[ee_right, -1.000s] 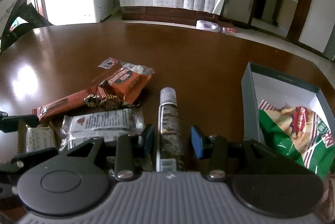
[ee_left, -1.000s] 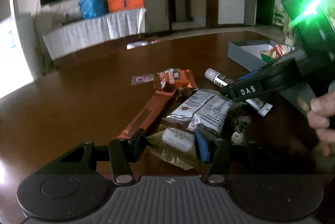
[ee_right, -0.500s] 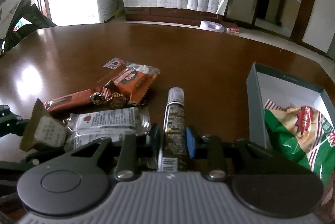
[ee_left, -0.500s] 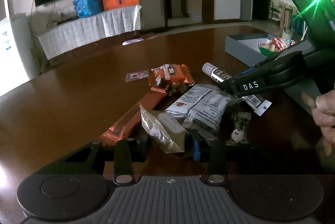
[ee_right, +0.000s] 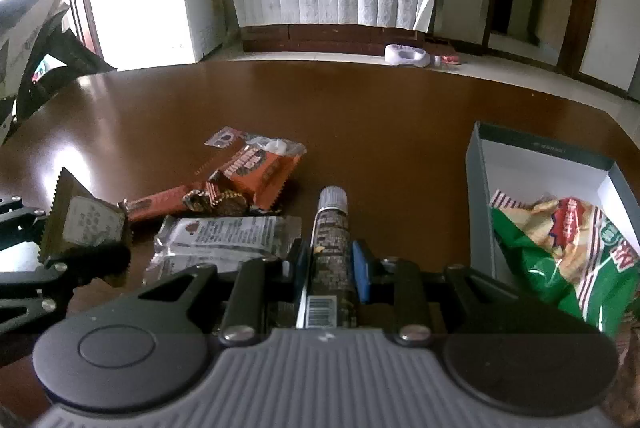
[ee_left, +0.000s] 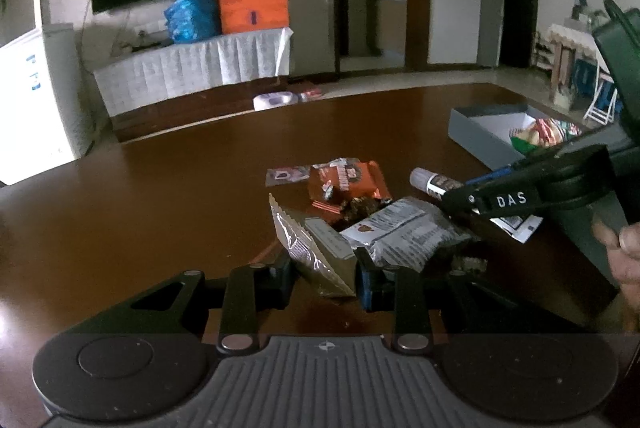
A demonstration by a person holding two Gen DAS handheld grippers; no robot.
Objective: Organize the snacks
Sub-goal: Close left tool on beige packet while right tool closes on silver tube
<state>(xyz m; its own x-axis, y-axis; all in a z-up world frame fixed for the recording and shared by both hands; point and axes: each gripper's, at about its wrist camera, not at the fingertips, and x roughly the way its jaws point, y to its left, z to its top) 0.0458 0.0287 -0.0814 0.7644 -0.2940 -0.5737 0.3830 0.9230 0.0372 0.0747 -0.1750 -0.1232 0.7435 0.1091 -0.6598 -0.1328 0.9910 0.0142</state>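
Note:
A pile of snacks lies on the brown table (ee_right: 360, 115). My left gripper (ee_left: 324, 268) has a gold-brown packet (ee_left: 308, 252) between its pads, and its jaws are closing on it. The packet stands tilted, its serrated end raised off the table, as the right wrist view shows (ee_right: 86, 224). My right gripper (ee_right: 330, 260) is shut on a dark snack tube with a grey cap (ee_right: 332, 224), which lies along the fingers. In the left wrist view the right gripper (ee_left: 460, 195) sits over that tube (ee_left: 430, 181), with a hand behind it.
A grey box (ee_right: 540, 147) at the right holds a green chip bag (ee_right: 560, 240). Between the grippers lie a silver packet (ee_right: 228, 232), an orange packet (ee_right: 256, 167), a long red-brown bar (ee_right: 156, 205), foil candies (ee_right: 216, 201) and a small sachet (ee_right: 224, 137).
Both grippers closed. The left one took the gold-brown packet and tipped it up off the table. The right one's pads came in against the tube.

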